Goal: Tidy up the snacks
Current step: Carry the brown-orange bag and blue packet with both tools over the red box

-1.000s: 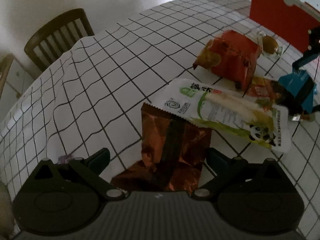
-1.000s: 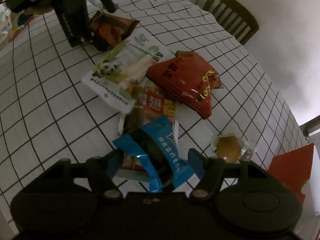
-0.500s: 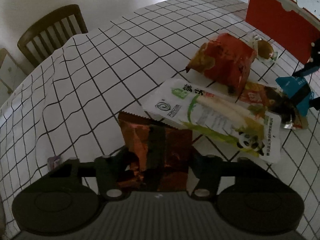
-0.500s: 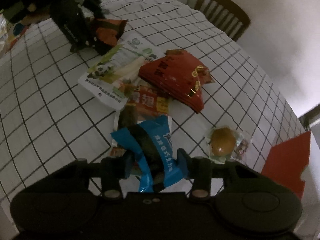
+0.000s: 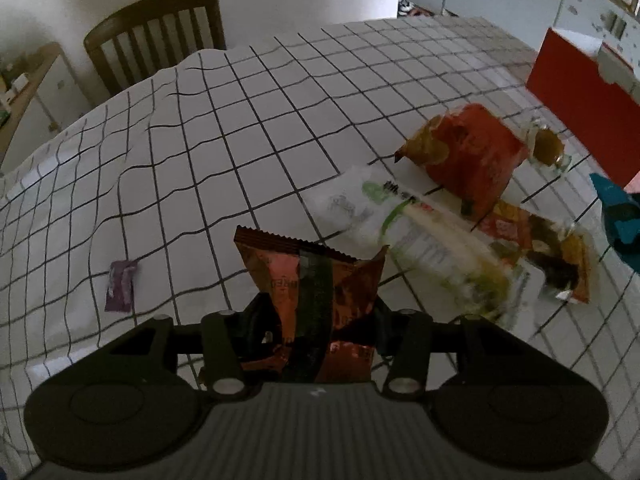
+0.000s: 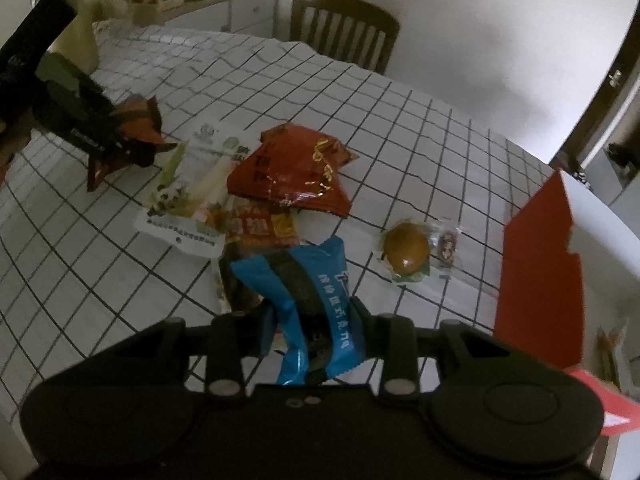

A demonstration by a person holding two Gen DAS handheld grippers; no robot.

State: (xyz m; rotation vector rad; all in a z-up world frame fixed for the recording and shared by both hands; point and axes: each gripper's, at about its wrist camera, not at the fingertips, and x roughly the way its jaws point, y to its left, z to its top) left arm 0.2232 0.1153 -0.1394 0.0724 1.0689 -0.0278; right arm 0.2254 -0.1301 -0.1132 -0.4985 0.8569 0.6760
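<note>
My left gripper [image 5: 318, 316] is shut on a brown-orange foil snack packet [image 5: 312, 280] and holds it off the checked tablecloth; it also shows in the right wrist view [image 6: 132, 142]. My right gripper [image 6: 312, 316] is shut on a blue snack packet [image 6: 308, 292], lifted above the pile; its blue corner shows in the left wrist view [image 5: 618, 216]. On the cloth lie a white-green pouch [image 6: 188, 188], a red bag [image 6: 288, 170], an orange-yellow packet [image 6: 260, 226] and a wrapped brown egg [image 6: 406, 248].
A red open box [image 6: 536, 268] stands at the right of the table; it also shows in the left wrist view [image 5: 580, 100]. A small purple wrapper [image 5: 120, 286] lies on the cloth at the left. A wooden chair [image 5: 156, 32] stands at the far edge.
Both grippers have closed on their packets and lifted them off the cloth. Both cameras have risen and tilted up, showing more of the room.
</note>
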